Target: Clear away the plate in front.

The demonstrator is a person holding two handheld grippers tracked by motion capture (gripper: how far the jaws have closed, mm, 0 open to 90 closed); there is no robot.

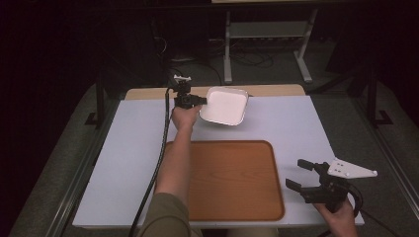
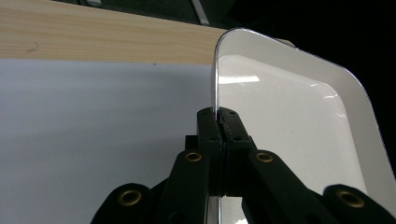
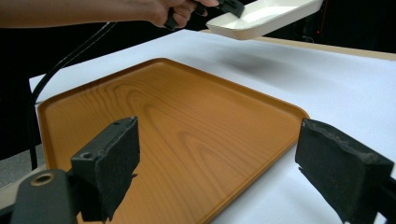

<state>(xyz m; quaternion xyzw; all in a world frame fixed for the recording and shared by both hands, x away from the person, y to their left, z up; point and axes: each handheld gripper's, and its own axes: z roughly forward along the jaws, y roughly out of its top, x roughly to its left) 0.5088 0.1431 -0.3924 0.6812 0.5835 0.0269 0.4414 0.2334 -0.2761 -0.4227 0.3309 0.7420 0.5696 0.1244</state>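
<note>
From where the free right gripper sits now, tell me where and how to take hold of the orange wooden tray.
Grip the orange wooden tray by its raised right rim, coming from the right. The tray lies flat on the white table, so only the thin upturned lip offers a pinch. That edge is nearest the open right gripper, and the left gripper holds the white square dish.

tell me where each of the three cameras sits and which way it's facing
High view: above the person's side, looking forward and down on the table; both forearms, left tool and right tool show.
Left gripper view: rides the left tool, looking along shut jaws clamping the white dish rim.
Right gripper view: rides the right tool, open jaws over the wooden tray, facing the left hand.
Shared: the lifted dish appears in all three.
</note>
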